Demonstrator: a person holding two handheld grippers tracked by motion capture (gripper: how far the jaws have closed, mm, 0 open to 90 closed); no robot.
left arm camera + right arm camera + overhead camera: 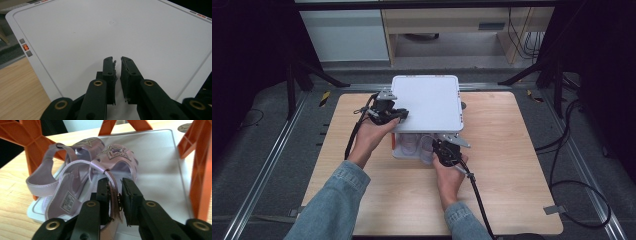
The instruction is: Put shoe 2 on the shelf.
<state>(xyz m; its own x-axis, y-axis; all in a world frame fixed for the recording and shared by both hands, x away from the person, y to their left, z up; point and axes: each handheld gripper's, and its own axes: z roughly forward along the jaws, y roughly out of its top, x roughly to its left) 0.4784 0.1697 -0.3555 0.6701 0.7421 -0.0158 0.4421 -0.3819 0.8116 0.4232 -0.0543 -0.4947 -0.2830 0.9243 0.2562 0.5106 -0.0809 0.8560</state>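
- Left tongs (117, 61) resting over the near-left corner of the white top shelf (100, 30), jaws nearly pressed together, nothing between them; smooth, stiff plastic, likely slippery under the tips.
- Orange struts (30, 140) carrying that shelf above a lower white tray (160, 157) on the tabletop (512, 165).
- Pair of lilac sandals (82, 170) lying on the lower tray, under the top shelf.
- Right tongs (115, 181) pinching the near sandal's heel strap (113, 185); light, soft, floppy, so bound to dangle. Firmer hold probably at the sole edge.
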